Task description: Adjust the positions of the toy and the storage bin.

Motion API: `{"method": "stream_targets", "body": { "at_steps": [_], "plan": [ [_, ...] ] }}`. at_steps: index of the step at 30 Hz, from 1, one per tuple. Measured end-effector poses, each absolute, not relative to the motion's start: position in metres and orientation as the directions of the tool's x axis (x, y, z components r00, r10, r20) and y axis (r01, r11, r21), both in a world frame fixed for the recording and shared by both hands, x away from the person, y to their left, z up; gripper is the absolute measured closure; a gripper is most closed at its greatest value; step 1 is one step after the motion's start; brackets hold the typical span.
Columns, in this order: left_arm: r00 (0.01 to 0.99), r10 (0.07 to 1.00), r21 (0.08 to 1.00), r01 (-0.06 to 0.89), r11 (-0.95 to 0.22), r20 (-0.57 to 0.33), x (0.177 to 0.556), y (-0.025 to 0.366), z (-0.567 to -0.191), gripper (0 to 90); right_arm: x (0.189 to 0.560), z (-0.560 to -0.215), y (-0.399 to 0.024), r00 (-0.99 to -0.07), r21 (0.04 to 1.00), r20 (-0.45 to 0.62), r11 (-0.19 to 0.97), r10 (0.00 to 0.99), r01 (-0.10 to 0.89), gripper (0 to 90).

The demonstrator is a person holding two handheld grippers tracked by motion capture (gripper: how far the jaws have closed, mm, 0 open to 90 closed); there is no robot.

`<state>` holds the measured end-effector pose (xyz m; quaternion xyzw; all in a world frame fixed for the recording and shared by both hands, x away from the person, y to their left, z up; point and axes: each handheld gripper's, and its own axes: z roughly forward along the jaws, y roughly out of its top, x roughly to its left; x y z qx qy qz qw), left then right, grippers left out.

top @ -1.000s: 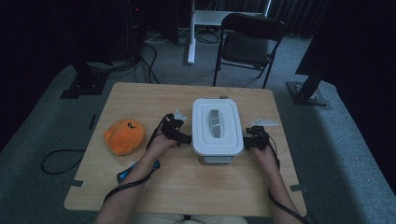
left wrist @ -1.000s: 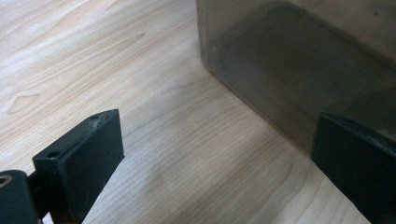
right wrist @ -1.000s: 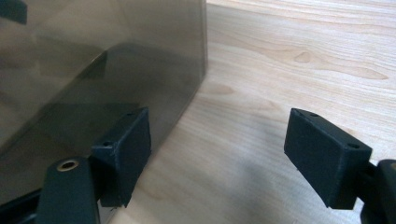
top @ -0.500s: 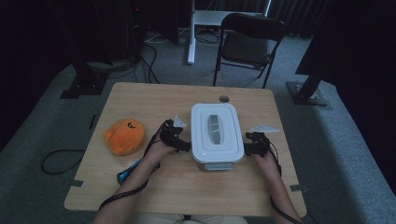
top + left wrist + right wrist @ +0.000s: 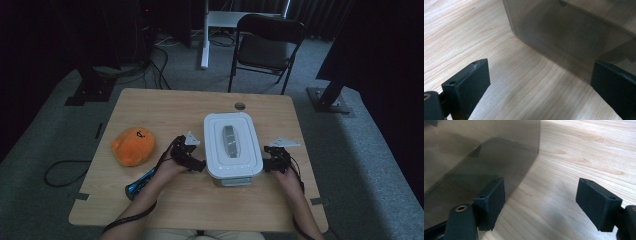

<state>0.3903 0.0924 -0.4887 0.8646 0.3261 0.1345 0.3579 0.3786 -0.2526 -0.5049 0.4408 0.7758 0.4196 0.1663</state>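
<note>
We are working at the table [image 5: 200,105] with a gripper in each hand, one on either side of the box [image 5: 233,145]. The box is sitting right of the table's middle, white lid on, its long side running away from us.

Our left gripper [image 5: 196,165] is lying low against the box's left wall near the front corner. In the left gripper view [image 5: 536,82] its jaws are standing wide apart with bare wood between them; the box's smoky clear wall [image 5: 564,42] is rising just ahead, and the right-hand pad is reaching up to or under it. We cannot tell whether that pad is touching.

Our right gripper [image 5: 270,164] is mirroring this at the box's right wall. In the right gripper view [image 5: 540,202] its jaws are also spread wide, nothing pinched; the left pad is sitting beside the box's curved corner [image 5: 486,162], the other over bare table.

An orange plush [image 5: 133,145] is lying well to the left of the box, and a blue thing [image 5: 140,183] is resting near our left forearm.
</note>
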Motion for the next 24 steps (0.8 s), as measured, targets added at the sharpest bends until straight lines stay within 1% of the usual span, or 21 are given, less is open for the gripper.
{"method": "stream_targets", "body": {
  "at_steps": [4, 5, 7, 8, 11, 14, 18, 21, 24],
  "plan": [
    [0.753, 0.657, 0.706, 0.474, -0.527, -0.015, 0.390, 0.094, -0.490, 3.2, 0.377, -0.505, -0.254, -0.560, 0.798, 0.109, 0.263, 0.821, 0.542, 22.9],
    [0.752, 0.658, 0.708, 0.480, -0.519, -0.028, 0.391, 0.095, -0.490, 3.1, 0.377, -0.505, -0.254, -0.560, 0.799, 0.107, 0.264, 0.821, 0.540, 22.0],
    [0.754, 0.656, 0.705, 0.487, -0.515, -0.041, 0.393, 0.097, -0.492, 3.1, 0.380, -0.507, -0.256, -0.554, 0.797, 0.127, 0.248, 0.823, 0.550, 17.3],
    [0.744, 0.666, 0.704, 0.498, -0.507, -0.047, 0.396, 0.097, -0.494, 3.1, 0.382, -0.509, -0.258, -0.552, 0.794, 0.140, 0.240, 0.822, 0.559, 16.8],
    [0.729, 0.684, 0.699, 0.505, -0.507, -0.031, 0.404, 0.096, -0.495, 3.1, 0.390, -0.514, -0.259, -0.524, 0.774, 0.128, 0.245, 0.842, 0.583, 16.8],
    [0.708, 0.706, 0.698, 0.507, -0.505, -0.003, 0.416, 0.096, -0.492, 3.1, 0.402, -0.517, -0.262, -0.491, 0.768, 0.150, 0.212, 0.858, 0.604, 16.8],
    [0.689, 0.724, 0.699, 0.522, -0.488, -0.008, 0.430, 0.098, -0.486, 3.1, 0.419, -0.517, -0.264, -0.456, 0.762, 0.168, 0.178, 0.874, 0.623, 16.8],
    [0.692, 0.722, 0.701, 0.524, -0.483, -0.020, 0.436, 0.097, -0.483, 3.1, 0.427, -0.516, -0.259, -0.463, 0.754, 0.178, 0.182, 0.868, 0.631, 16.8],
    [0.695, 0.718, 0.693, 0.524, -0.495, -0.012, 0.438, 0.096, -0.483, 3.2, 0.430, -0.513, -0.252, -0.489, 0.757, 0.184, 0.194, 0.853, 0.624, 16.8]
  ]
}}
